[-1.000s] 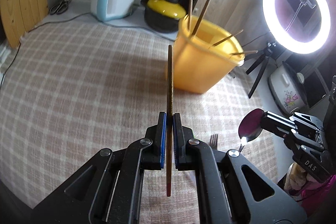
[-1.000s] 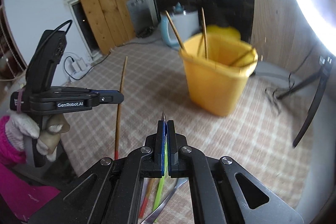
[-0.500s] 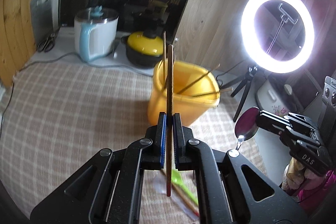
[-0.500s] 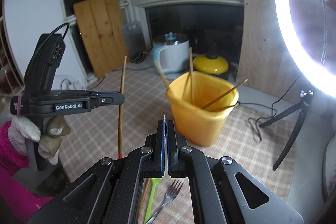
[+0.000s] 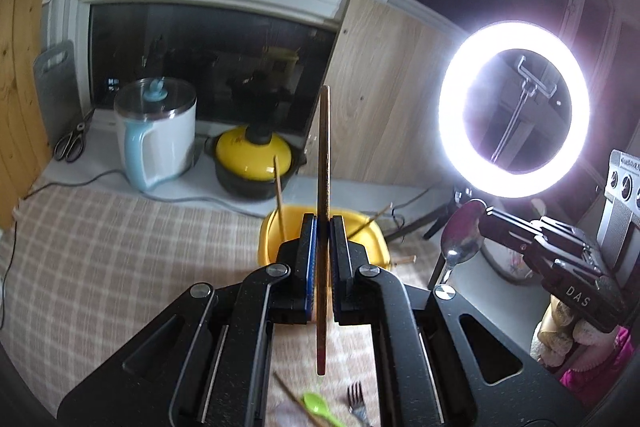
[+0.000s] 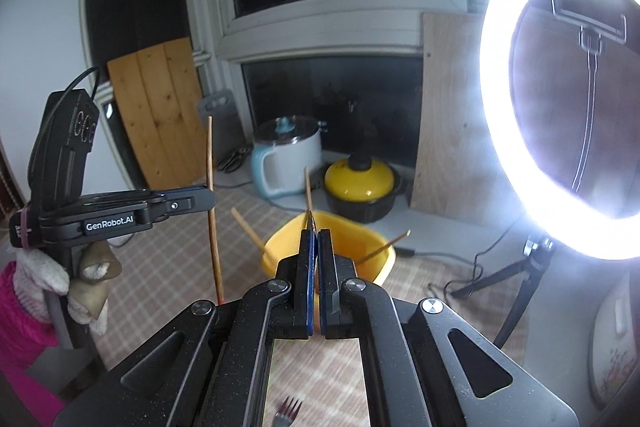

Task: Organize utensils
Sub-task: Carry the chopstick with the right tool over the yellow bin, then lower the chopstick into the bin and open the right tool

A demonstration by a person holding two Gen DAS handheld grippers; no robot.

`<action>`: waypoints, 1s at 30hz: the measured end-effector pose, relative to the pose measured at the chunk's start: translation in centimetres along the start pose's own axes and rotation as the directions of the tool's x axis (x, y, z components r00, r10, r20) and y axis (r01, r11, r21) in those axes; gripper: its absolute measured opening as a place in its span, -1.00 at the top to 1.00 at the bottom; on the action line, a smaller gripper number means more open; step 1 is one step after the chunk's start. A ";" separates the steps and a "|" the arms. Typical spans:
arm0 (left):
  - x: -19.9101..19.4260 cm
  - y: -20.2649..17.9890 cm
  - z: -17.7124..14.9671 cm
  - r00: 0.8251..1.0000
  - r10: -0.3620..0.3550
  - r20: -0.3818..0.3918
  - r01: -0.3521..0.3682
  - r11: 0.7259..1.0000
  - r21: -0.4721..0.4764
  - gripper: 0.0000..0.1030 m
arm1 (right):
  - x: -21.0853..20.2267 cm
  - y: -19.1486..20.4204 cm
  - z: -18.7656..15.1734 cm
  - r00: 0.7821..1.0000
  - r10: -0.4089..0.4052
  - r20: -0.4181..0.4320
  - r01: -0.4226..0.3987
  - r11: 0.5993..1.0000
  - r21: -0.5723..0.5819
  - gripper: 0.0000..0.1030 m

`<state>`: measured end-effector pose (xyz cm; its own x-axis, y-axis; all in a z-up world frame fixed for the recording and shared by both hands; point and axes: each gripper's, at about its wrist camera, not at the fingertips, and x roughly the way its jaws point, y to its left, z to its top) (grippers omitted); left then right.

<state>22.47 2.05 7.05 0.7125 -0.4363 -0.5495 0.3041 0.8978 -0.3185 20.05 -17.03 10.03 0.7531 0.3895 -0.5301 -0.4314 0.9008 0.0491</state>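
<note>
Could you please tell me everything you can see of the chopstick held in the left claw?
The chopstick is a thin, straight stick, wood or bamboo by its brown colour, with a red tip at its lower end in the right wrist view. It stands nearly upright, pinched partway up between the blue pads of the left claw, which is shut on it. Both ends stick out free, above and below the pads. It hangs in the air in front of the yellow bucket, touching nothing else.
</note>
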 end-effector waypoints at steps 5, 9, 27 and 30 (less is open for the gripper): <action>0.7 -0.6 2.0 0.999 -0.010 0.031 0.009 1.000 0.004 0.93 | 0.5 -0.6 1.6 0.999 -0.022 0.031 0.022 1.000 -0.001 0.99; 1.3 -0.9 2.9 0.999 -0.008 0.046 0.008 1.000 0.012 0.93 | 0.8 -0.7 2.5 0.997 -0.041 0.064 0.041 0.999 -0.007 0.99; 5.8 -0.3 5.3 0.996 0.059 0.073 -0.060 0.998 0.018 0.93 | 5.2 -1.5 4.3 0.987 -0.151 0.060 0.154 0.988 -0.034 1.00; 6.8 -0.3 5.0 0.996 0.066 0.065 -0.067 0.997 0.023 0.93 | 6.3 -1.7 4.1 0.986 -0.159 0.046 0.161 0.986 -0.042 1.00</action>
<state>30.45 -0.86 7.27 0.7708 -0.3714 -0.5176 0.2696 0.9263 -0.2631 27.56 -15.33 10.11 0.8342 0.2494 -0.4919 -0.3246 0.9431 -0.0724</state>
